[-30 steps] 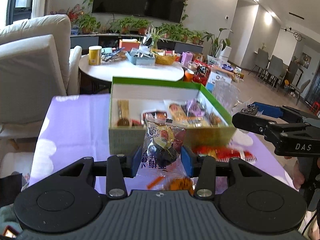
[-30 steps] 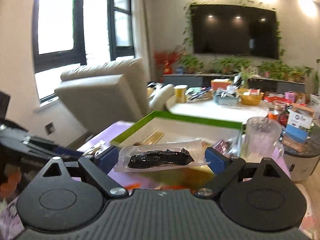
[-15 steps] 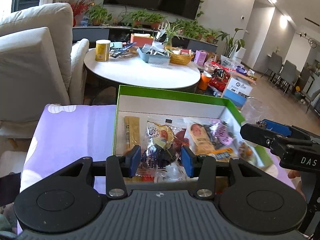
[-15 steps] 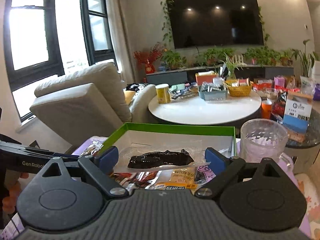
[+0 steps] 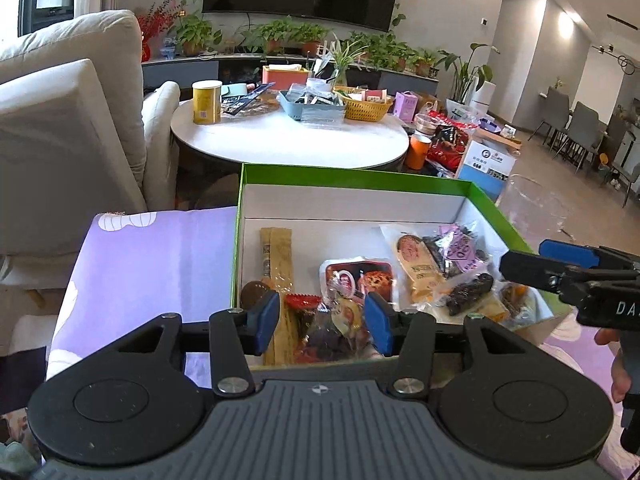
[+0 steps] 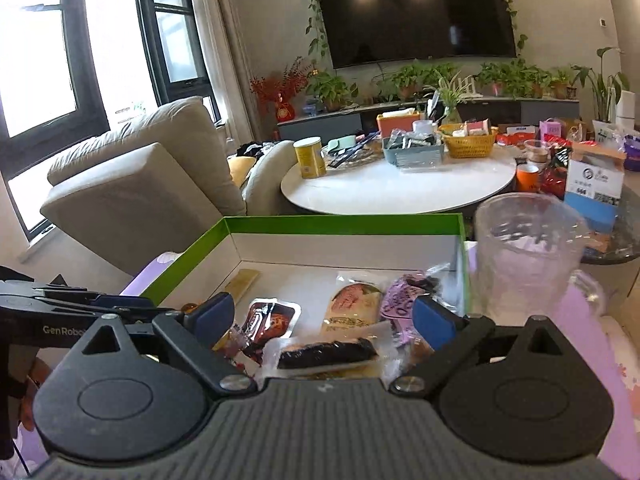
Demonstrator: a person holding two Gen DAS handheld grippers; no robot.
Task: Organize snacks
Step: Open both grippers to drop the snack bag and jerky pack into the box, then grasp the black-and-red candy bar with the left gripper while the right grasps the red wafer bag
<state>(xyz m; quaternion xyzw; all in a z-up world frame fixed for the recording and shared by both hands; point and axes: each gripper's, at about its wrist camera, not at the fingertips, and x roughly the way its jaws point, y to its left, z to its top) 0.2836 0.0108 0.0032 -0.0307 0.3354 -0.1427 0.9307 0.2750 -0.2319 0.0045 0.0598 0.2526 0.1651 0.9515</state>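
Observation:
A green-rimmed white box point(image 5: 352, 172) point(image 6: 340, 222) sits on a purple cloth and holds several snack packets. My left gripper point(image 5: 322, 316) is open over the box's near edge; the clear packet with dark fruit point(image 5: 336, 332) lies in the box between its fingers, released. My right gripper point(image 6: 324, 316) is open over the box's right part; the clear packet with a dark strip point(image 6: 326, 354) lies below it in the box. That packet also shows in the left wrist view point(image 5: 468, 288), beside the right gripper point(image 5: 560, 268).
A clear plastic jug point(image 6: 528, 256) stands right of the box. The purple cloth point(image 5: 152, 260) lies left of the box. A round white table point(image 5: 288, 136) with a yellow can and baskets stands behind. A beige armchair point(image 5: 68, 128) is at the left.
Both grippers moved over the box, lowered and opened. The dark-fruit packet left the left gripper and the dark-strip packet left the right gripper; both now lie in the box.

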